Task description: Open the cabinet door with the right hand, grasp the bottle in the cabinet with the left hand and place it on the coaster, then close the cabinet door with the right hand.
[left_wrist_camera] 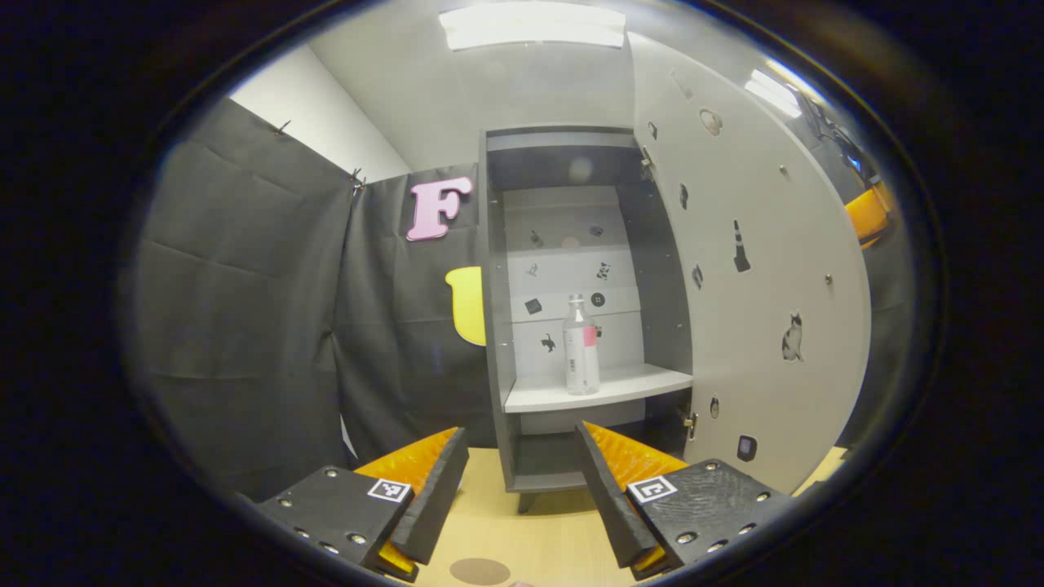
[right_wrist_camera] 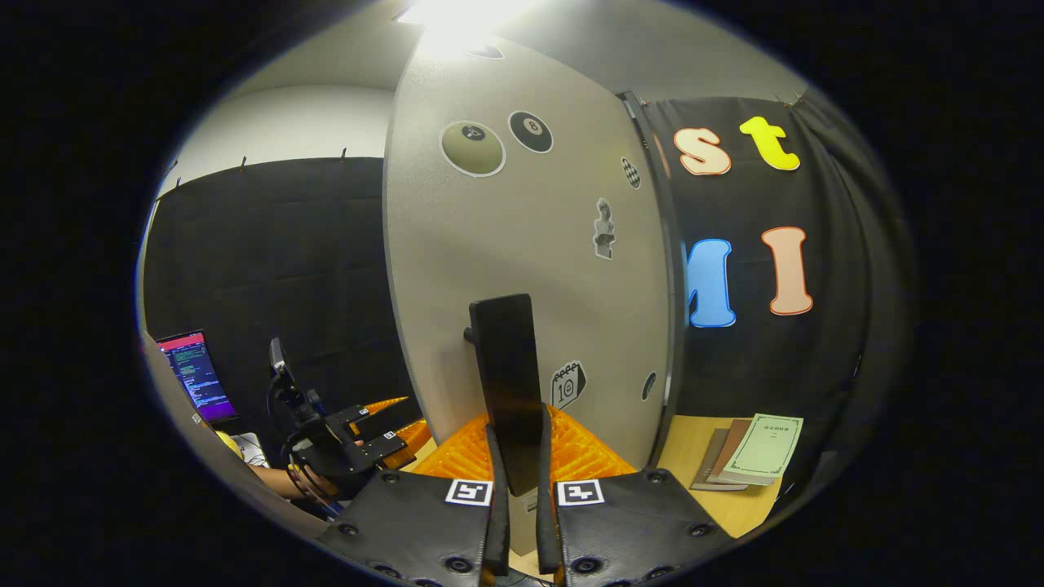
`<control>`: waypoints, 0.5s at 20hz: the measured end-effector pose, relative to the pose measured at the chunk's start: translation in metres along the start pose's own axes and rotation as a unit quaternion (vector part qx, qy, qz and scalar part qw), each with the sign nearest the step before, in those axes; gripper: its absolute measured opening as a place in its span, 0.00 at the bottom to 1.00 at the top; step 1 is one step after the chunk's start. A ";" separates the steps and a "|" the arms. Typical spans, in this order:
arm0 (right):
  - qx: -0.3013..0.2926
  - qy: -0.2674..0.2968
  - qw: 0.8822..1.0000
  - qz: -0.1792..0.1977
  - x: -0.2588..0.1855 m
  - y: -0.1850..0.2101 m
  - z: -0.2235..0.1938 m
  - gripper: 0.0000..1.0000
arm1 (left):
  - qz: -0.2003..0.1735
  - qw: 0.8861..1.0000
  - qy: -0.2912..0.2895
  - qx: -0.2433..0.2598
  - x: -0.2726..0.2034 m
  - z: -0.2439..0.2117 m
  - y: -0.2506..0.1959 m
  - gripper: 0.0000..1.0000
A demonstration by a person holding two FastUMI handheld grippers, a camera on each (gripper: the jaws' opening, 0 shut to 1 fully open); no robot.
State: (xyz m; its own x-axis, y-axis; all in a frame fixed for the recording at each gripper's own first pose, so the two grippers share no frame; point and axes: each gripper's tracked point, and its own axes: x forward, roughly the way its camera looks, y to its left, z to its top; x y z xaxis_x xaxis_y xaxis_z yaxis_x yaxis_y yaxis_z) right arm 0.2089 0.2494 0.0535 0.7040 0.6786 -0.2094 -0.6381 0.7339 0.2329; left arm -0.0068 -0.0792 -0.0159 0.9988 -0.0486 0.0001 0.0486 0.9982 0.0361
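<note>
While the right gripper clamps the door's handle, the left gripper hangs fingers wide, facing the shelved bottle.

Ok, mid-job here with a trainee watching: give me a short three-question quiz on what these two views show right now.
1. True or false: the cabinet door stands open.
2. Where is the bottle? A) lying on the tabletop B) upright on the cabinet shelf C) between the left gripper's fingers
3. What is the right gripper clamped on?

Key: 1 true. 2 B; the left gripper is open, short of the bottle. 3 The door handle, a dark upright bar.
</note>
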 end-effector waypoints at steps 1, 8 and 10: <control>0.003 -0.004 1.000 -0.006 -0.002 -0.003 0.001 0.15 | -0.001 1.000 -0.002 0.000 0.001 0.001 -0.006 0.80; 0.006 -0.038 0.997 -0.072 -0.025 -0.034 0.005 0.14 | 0.013 1.000 -0.004 0.016 0.005 0.005 -0.046 0.80; 0.029 -0.038 0.998 -0.034 -0.026 -0.014 0.002 0.12 | 0.021 1.000 0.000 0.016 0.010 0.003 -0.055 0.81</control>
State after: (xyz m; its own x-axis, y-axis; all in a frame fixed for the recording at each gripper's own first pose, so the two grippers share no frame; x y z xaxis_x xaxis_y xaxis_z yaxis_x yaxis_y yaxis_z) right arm 0.2005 0.2211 0.0579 0.7684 0.6210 -0.1549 -0.5702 0.7742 0.2747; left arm 0.0001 -0.1352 -0.0154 1.0000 -0.0072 0.0017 0.0070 0.9976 0.0684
